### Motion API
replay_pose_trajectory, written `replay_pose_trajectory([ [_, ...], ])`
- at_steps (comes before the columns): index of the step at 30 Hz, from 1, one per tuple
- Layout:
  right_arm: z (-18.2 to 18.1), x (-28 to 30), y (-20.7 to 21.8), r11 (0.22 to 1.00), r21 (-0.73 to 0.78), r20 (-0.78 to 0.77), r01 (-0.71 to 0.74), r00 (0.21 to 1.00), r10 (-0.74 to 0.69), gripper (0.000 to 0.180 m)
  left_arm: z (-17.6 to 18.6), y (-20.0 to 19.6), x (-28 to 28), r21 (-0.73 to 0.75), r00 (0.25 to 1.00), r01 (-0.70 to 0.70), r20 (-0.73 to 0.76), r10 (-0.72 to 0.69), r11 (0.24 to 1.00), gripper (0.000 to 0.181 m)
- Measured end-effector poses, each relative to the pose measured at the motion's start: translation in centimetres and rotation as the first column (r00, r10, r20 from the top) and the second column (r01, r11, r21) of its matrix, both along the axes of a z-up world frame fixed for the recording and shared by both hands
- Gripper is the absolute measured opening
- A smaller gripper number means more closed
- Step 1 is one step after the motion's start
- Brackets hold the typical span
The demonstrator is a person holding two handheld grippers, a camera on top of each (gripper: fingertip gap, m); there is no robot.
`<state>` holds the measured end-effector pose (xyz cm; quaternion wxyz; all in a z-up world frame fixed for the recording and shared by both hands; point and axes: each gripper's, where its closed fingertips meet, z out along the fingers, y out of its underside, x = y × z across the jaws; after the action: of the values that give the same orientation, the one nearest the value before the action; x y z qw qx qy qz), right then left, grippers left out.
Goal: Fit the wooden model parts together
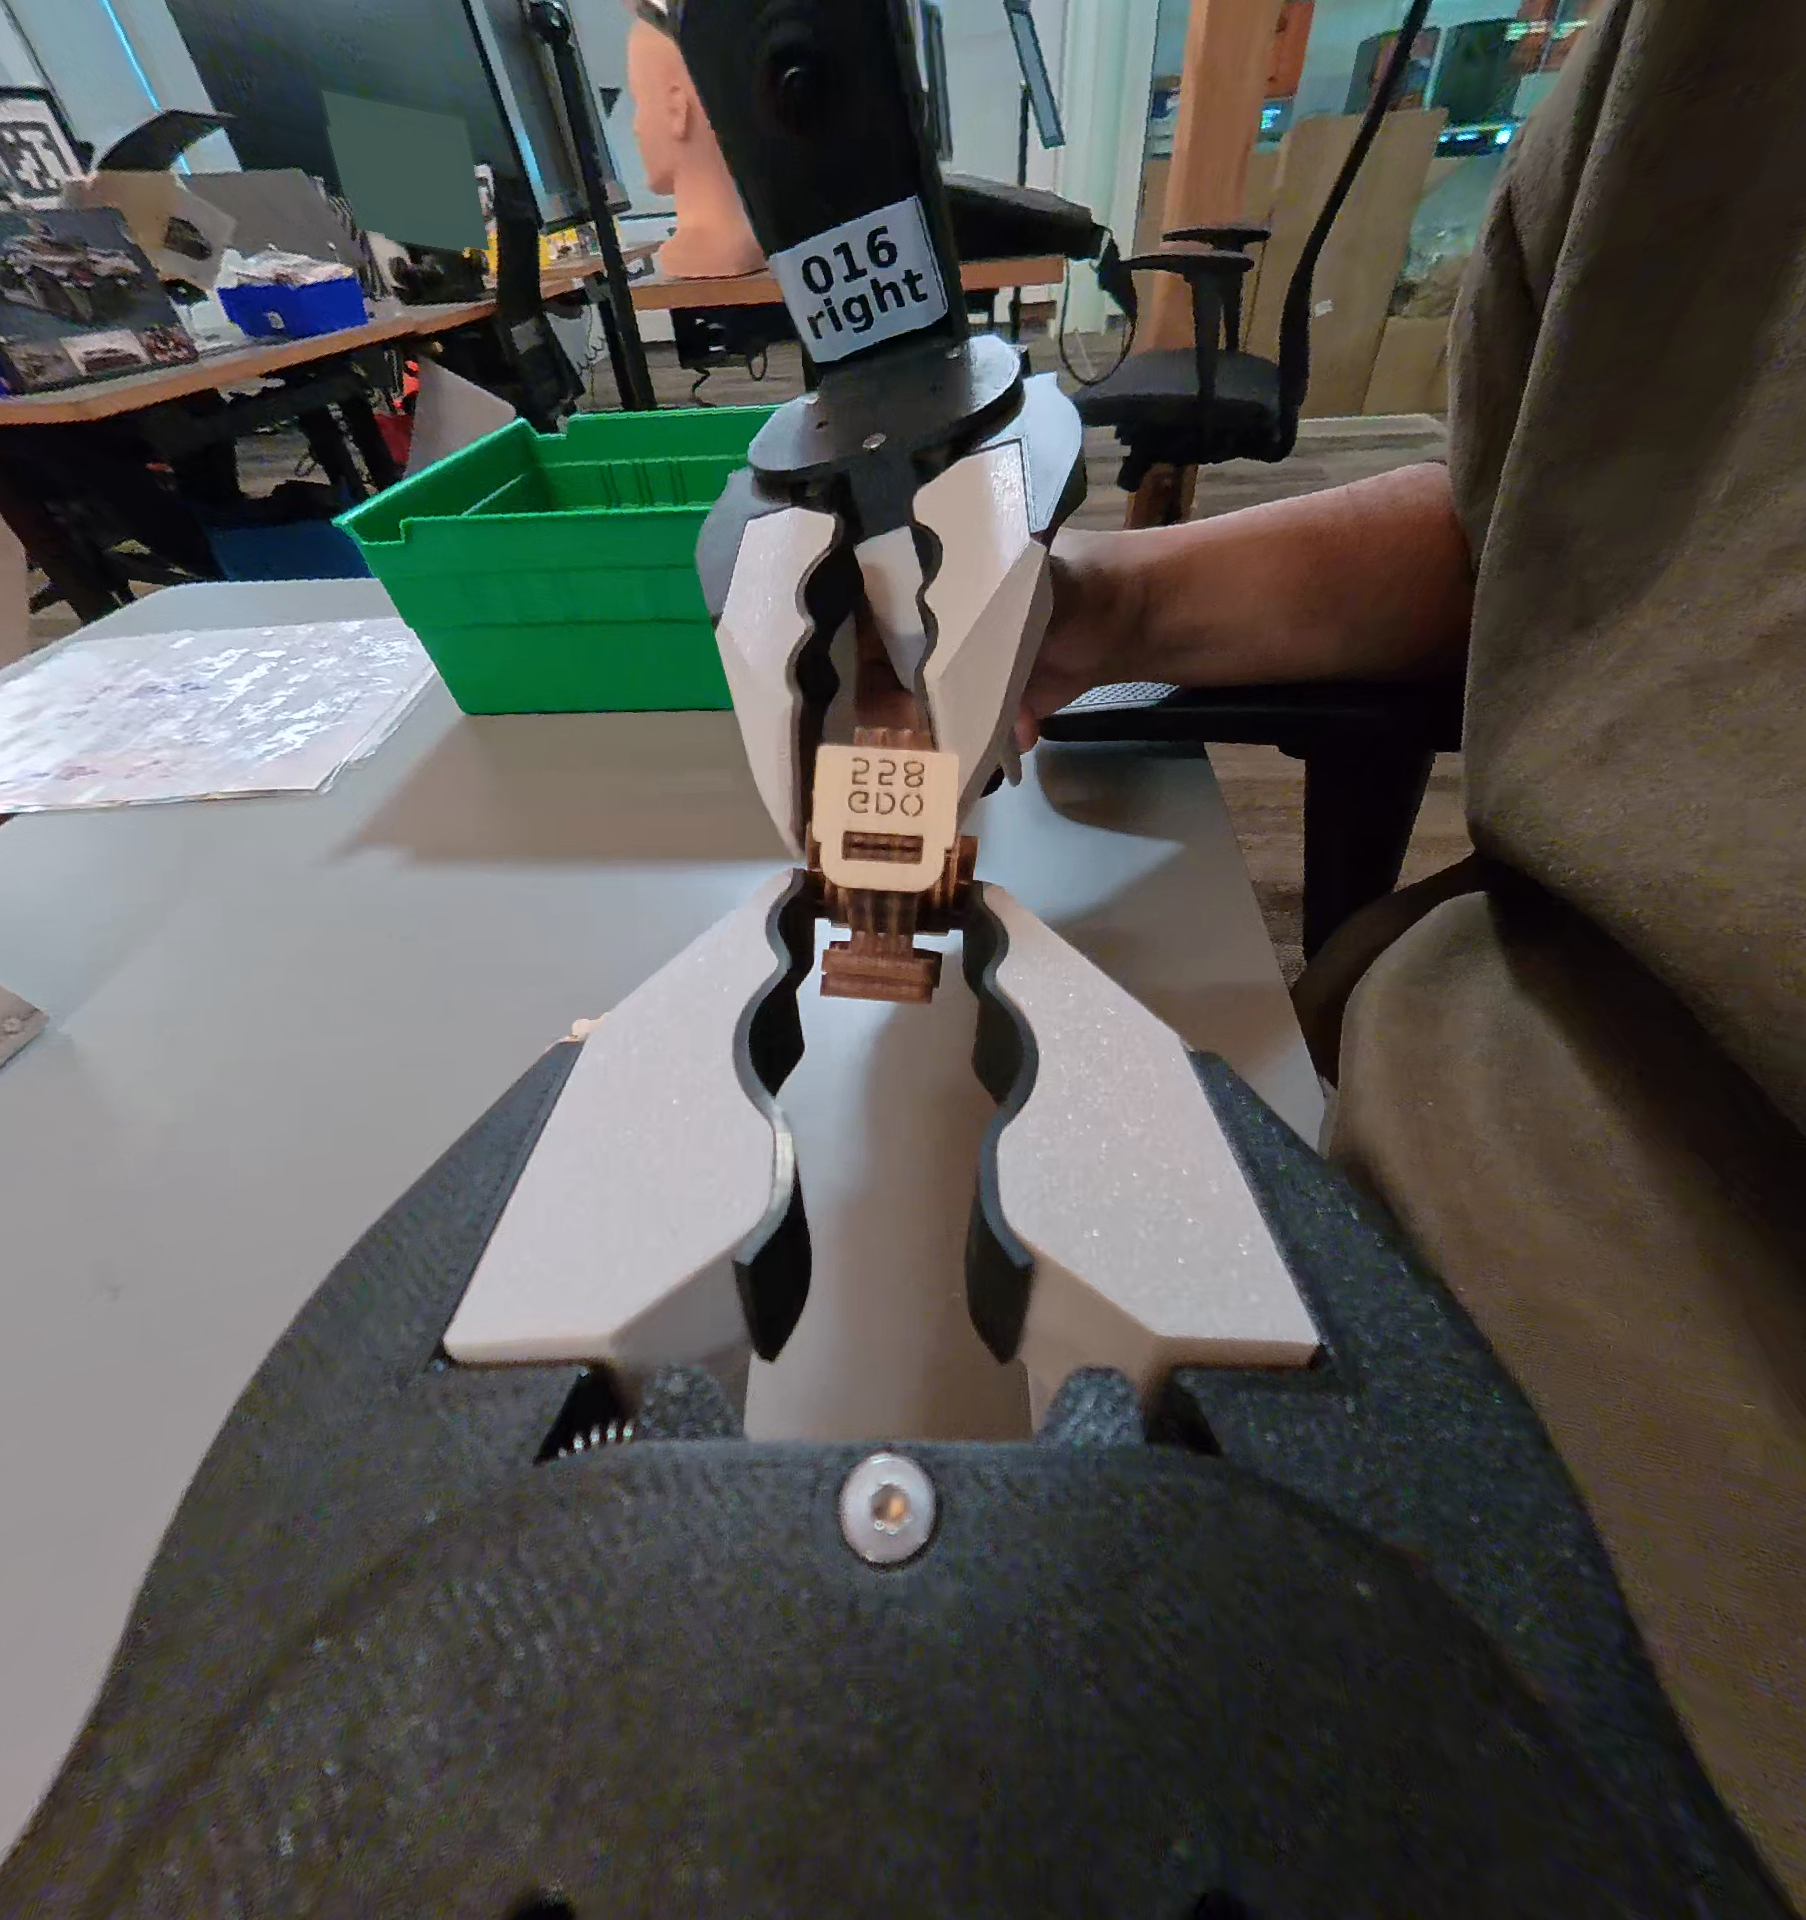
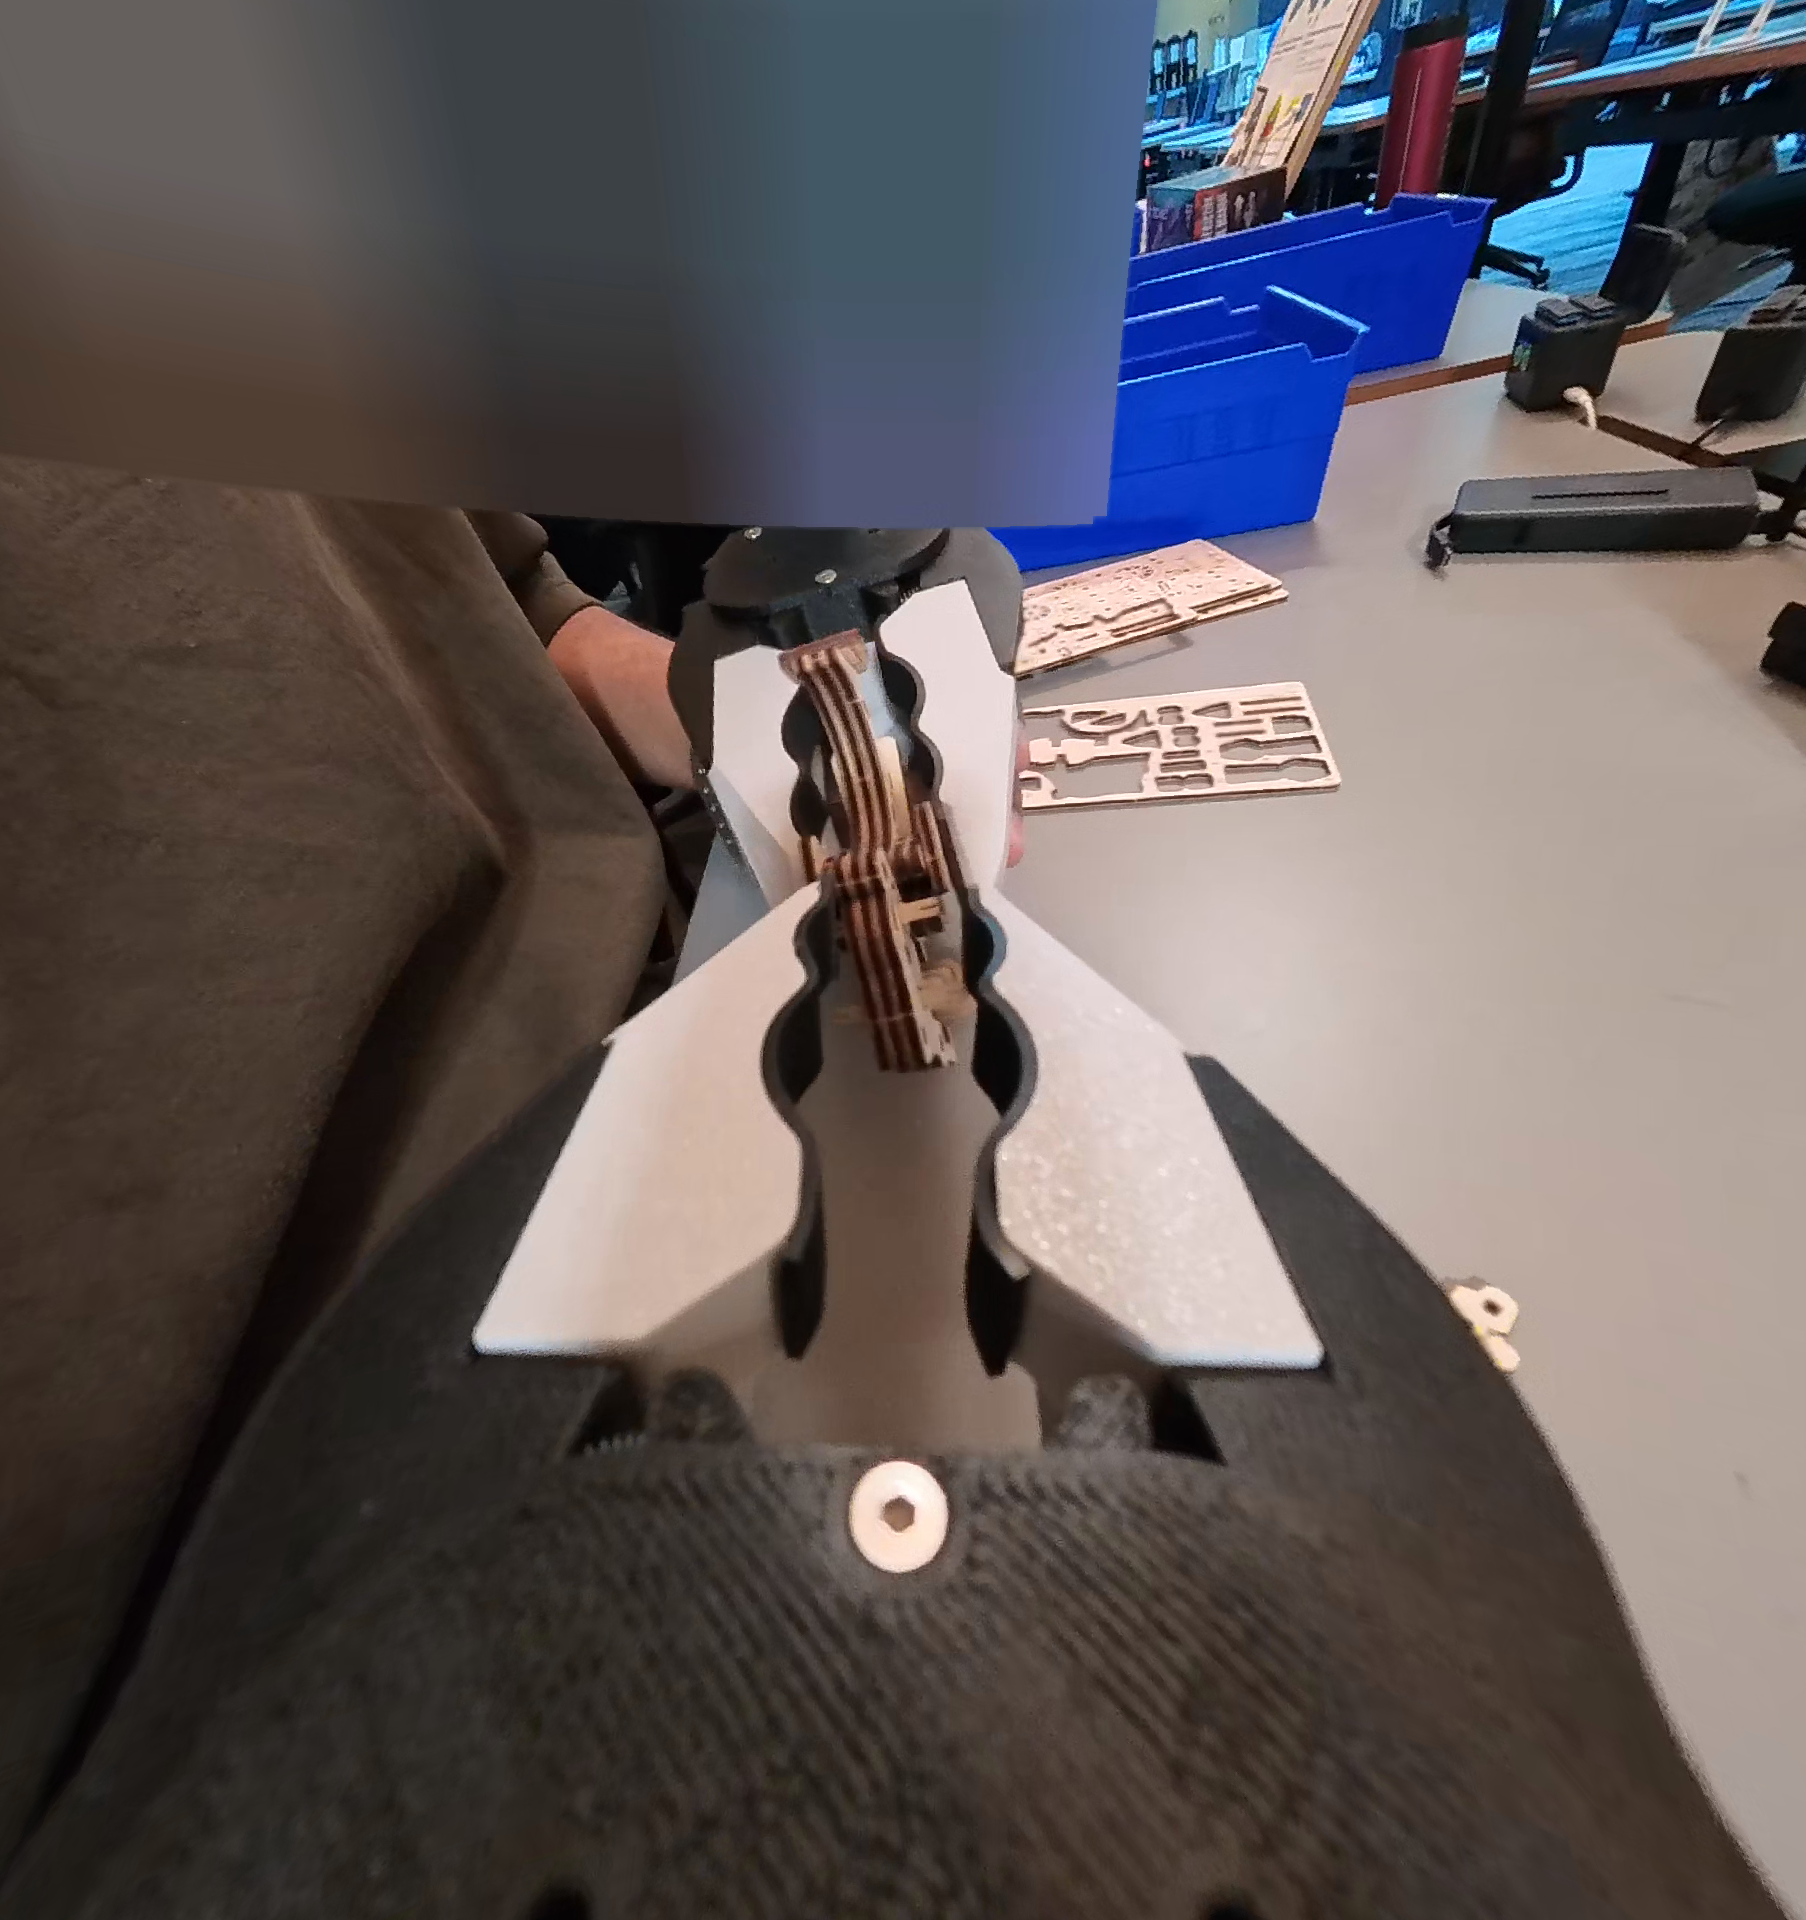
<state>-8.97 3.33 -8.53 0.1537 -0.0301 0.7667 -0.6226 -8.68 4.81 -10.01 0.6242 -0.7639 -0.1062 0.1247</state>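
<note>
Left tool [image 1: 883, 894] up close is clamped on the wooden model [image 1: 883, 831], held above the grey desk [image 1: 255, 987]. Right tool [image 1: 883, 821] comes in from 12 o'clock, gripping the same model's far end. Green bin [image 1: 556, 561] sits at 11 o'clock.
</note>
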Motion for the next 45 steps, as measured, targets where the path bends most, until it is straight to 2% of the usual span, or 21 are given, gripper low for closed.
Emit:
replay_pose_trajectory([
  [10, 0.2, 0.2, 0.0, 0.999, 0.039, -0.104, 0.020, 0.994, -0.016, 0.016, 0.3, 0.0, 0.1, 0.015, 1.000, 0.002, -0.001, -0.002, 1.000, 0.026],
  [19, 0.4, -0.2, -0.3, 0.999, -0.003, -0.099, 0.050, 0.994, -0.050, 0.017, 0.2, -0.3, -0.2, 0.013, 1.000, -0.009, 0.004, 0.009, 1.000, 0.026],
  [30, 0.4, -1.0, -0.1, 0.998, -0.002, -0.014, 0.069, 0.998, -0.069, 0.043, -0.3, -0.1, -0.4, -0.022, 1.000, -0.021, -0.011, 0.021, 1.000, 0.026],
  [32, 0.2, -0.8, -0.1, 0.999, 0.006, -0.008, 0.050, 0.999, -0.050, 0.039, -0.3, -0.1, -0.4, -0.023, 1.000, -0.025, -0.014, 0.025, 0.999, 0.026],
  [33, 0.2, -0.5, -0.1, 0.999, 0.008, -0.015, 0.033, 0.999, -0.033, 0.023, -0.3, -0.1, -0.4, -0.024, 1.000, -0.027, -0.015, 0.026, 0.999, 0.026],
  [34, 0.2, -0.3, -0.1, 1.000, 0.008, -0.029, 0.029, 0.999, -0.029, 0.018, -0.3, -0.2, -0.5, -0.024, 0.999, -0.029, -0.016, 0.028, 0.999, 0.026],
  [39, 0.4, -0.2, -0.1, 0.999, 0.022, -0.072, 0.040, 0.997, -0.038, 0.016, -0.1, -0.1, -0.3, -0.009, 1.000, -0.019, -0.004, 0.019, 1.000, 0.026],
  [41, 0.4, -0.3, -0.2, 0.999, 0.008, -0.050, 0.047, 0.998, -0.047, 0.017, -0.1, -0.2, -0.5, -0.014, 0.999, -0.029, -0.012, 0.029, 0.999, 0.026],
  [42, 0.3, -0.5, -0.3, 0.998, 0.007, -0.041, 0.058, 0.998, -0.058, 0.022, -0.2, -0.3, -0.5, -0.016, 0.999, -0.030, -0.014, 0.030, 0.999, 0.026],
  [43, 0.1, -0.8, -0.4, 0.997, 0.018, -0.037, 0.075, 0.997, -0.075, 0.039, -0.1, -0.2, -0.5, -0.015, 0.999, -0.028, -0.015, 0.028, 0.999, 0.026],
  [44, -0.2, -0.9, -0.4, 0.997, 0.031, -0.036, 0.076, 0.997, -0.075, 0.046, -0.1, -0.2, -0.4, -0.013, 1.000, -0.026, -0.016, 0.026, 1.000, 0.026],
  [45, -0.2, -0.8, -0.4, 0.997, 0.030, -0.034, 0.067, 0.997, -0.066, 0.044, -0.1, -0.1, -0.4, -0.018, 0.999, -0.027, -0.019, 0.027, 0.999, 0.026],
])
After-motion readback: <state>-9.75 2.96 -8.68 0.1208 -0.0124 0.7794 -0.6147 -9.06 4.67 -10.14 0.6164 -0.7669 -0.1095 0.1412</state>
